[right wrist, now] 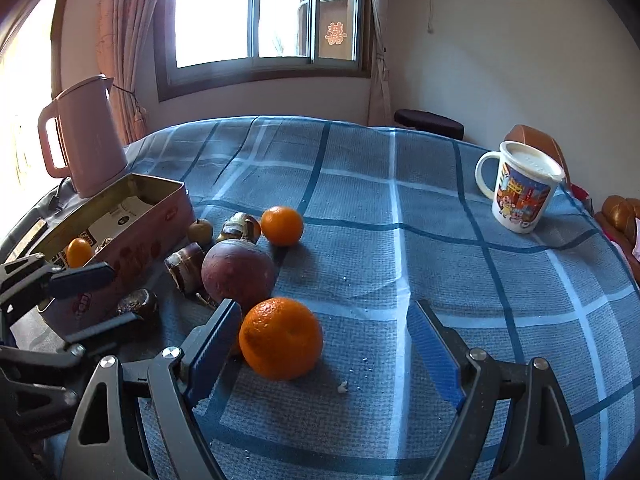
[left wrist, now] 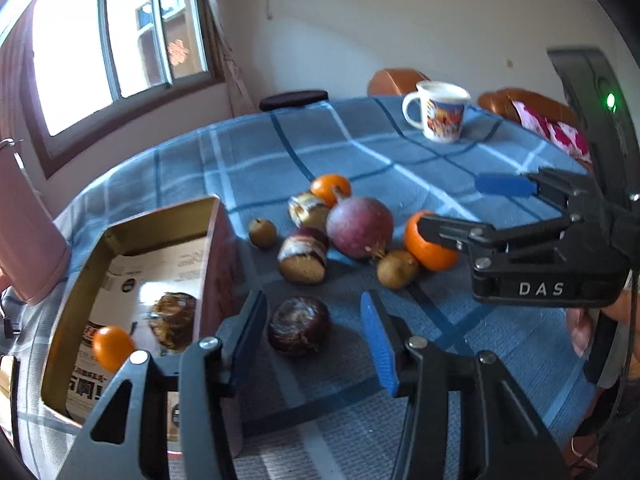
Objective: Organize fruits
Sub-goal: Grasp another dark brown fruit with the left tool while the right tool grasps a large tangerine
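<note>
Left gripper [left wrist: 316, 344] released around a dark fruit [left wrist: 299, 325]; right gripper [right wrist: 324, 354] released, near orange [right wrist: 281, 337] between its fingers. We're on a blue plaid tablecloth [right wrist: 400, 208], window [right wrist: 264, 12] far. Tin [left wrist: 120, 280] contents blurred; one small orange [left wrist: 112, 347] inside.

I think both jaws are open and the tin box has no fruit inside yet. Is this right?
Not quite. The tin box already holds a small orange and another brownish item, as the left wrist view shows. Both sets of jaws are indeed open.
</note>
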Available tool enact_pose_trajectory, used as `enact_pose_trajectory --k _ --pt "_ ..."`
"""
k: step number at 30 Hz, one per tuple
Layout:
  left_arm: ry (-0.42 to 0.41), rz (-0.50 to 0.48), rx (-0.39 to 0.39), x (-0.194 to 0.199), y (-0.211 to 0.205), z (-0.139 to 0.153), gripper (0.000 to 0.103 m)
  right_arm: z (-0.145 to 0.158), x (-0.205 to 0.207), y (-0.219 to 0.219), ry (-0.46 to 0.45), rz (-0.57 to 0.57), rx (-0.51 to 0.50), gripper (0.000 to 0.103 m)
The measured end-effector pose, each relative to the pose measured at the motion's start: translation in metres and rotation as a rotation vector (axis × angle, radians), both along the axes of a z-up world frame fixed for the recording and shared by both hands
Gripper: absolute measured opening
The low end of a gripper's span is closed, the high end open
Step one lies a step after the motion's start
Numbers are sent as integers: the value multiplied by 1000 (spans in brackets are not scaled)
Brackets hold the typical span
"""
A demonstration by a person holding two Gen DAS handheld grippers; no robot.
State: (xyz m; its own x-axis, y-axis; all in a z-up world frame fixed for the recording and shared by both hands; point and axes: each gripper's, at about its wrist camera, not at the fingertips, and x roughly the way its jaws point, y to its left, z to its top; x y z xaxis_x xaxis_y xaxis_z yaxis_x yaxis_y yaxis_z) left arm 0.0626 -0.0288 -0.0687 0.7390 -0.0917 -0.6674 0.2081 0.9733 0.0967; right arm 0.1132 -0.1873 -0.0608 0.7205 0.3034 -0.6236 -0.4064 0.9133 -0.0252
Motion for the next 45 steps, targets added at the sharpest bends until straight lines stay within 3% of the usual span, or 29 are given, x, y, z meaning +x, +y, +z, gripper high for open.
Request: enact_pose_trajectory --k 2,6,14,23,31,36,39,40,45 --pt "46 -21 -2 5 -3 -5 52 0 1 1 5 3 -4 86" --pt "58 12 -17 10 5 -6 51 -3 5 0 30 9 1 86" --pt "54 32 55 18 16 -8 51 -9 9 2 78 36 8 86" --pt "59 5 -22 12 25 -5 53 -10 11 0 97 42 24 86" --pt "84 17 59 23 16 -11 53 -11 12 -1 111 45 38 85" --pt "94 18 102 29 10 -15 56 -18 18 3 169 84 44 73" --pt "80 34 92 27 15 -13 40 -21 21 -1 207 121 94 50" --pt "75 32 88 25 16 -12 36 -20 22 -3 203 109 97 49" --pt "63 16 51 19 20 -8 36 -18 18 -1 178 92 82 49"
